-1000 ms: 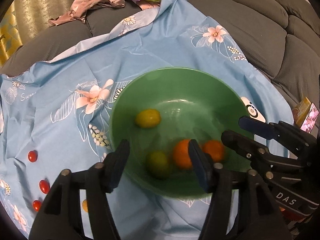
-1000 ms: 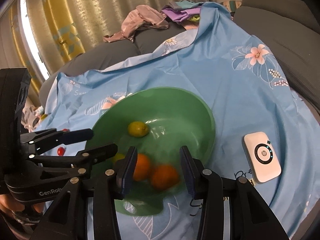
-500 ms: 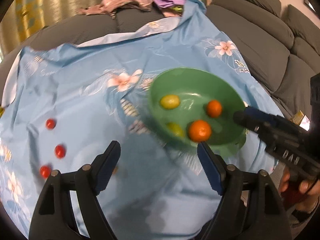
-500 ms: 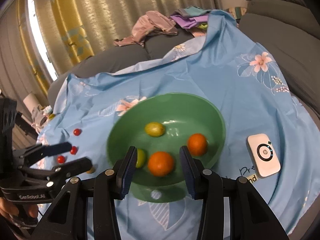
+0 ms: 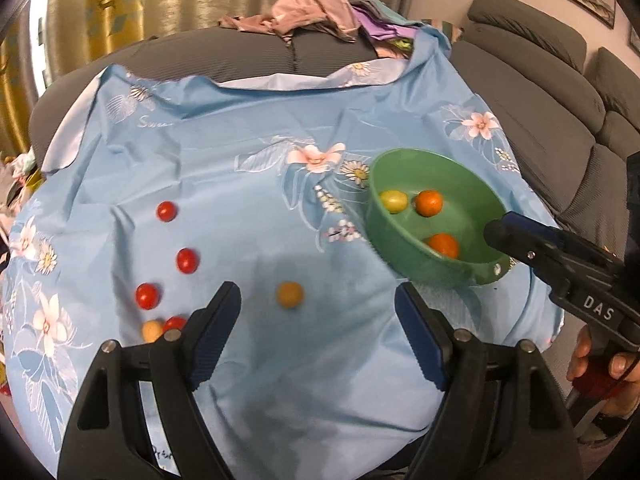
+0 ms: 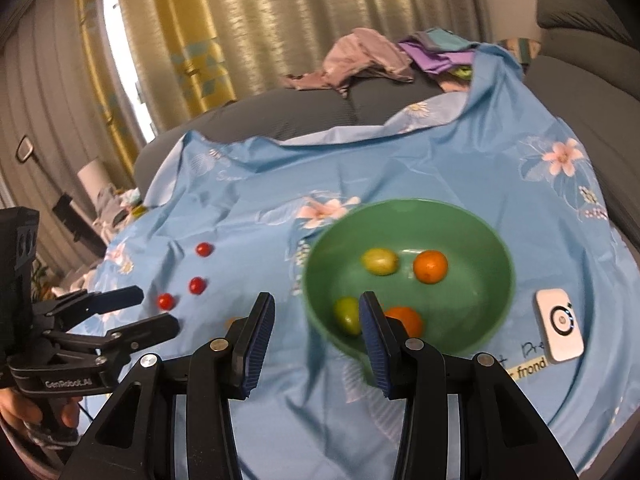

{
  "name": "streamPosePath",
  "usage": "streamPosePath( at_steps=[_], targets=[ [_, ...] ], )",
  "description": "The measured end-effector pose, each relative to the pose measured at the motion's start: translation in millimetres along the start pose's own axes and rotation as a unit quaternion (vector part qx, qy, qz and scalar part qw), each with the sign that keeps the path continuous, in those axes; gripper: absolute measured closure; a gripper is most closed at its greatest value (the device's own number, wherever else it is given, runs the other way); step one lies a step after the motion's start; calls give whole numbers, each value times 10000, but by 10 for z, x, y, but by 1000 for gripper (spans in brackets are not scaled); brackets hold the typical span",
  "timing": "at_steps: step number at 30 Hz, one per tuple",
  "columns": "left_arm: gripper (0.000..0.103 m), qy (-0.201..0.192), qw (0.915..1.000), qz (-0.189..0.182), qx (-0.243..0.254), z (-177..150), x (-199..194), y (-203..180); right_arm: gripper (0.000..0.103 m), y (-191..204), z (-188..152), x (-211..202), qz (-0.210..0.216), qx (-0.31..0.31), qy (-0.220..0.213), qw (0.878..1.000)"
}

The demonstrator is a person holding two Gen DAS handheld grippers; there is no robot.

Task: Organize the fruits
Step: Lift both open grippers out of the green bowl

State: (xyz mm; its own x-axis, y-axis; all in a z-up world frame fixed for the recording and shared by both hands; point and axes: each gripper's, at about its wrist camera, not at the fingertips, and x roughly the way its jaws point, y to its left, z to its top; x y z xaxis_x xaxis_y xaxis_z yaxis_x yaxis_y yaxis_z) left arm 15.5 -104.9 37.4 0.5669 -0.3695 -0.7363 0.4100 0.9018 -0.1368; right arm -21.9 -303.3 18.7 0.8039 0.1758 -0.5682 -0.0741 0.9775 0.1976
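Observation:
A green bowl (image 5: 476, 188) (image 6: 472, 216) sits on the blue floral cloth (image 5: 240, 160) and holds two oranges (image 6: 430, 266), a yellow-green fruit (image 6: 380, 261) and a green one (image 6: 347, 314). Red tomatoes (image 5: 166, 211) lie in a row at the left, with an orange-yellow fruit (image 5: 290, 294) and a pale one (image 5: 151, 330) near them. My left gripper (image 5: 318, 330) is open and empty above the cloth, the orange-yellow fruit just ahead. My right gripper (image 6: 316, 330) is open and empty at the bowl's near left rim.
A white device (image 6: 560, 326) lies on the cloth right of the bowl. Grey sofa cushions (image 5: 532, 92) run along the right and back. A pile of clothes (image 5: 316, 12) sits at the back. Curtains hang behind.
Both grippers have pulled back and away from the bowl. The left one swung left over the cloth toward the loose fruits. The fruits in the bowl rolled apart.

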Motion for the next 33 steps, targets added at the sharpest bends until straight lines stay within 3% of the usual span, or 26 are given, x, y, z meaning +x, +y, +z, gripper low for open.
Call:
streamPosePath(
  at_steps=[19,33],
  targets=[
    [22,149,9969,225,-743,-310,-1,718,59,697,-37,406,387,-697,517,9955],
    [22,116,9930,414,-1100,-480,18,1204,59,908,-134,831,809,-840,944,9887]
  ],
)
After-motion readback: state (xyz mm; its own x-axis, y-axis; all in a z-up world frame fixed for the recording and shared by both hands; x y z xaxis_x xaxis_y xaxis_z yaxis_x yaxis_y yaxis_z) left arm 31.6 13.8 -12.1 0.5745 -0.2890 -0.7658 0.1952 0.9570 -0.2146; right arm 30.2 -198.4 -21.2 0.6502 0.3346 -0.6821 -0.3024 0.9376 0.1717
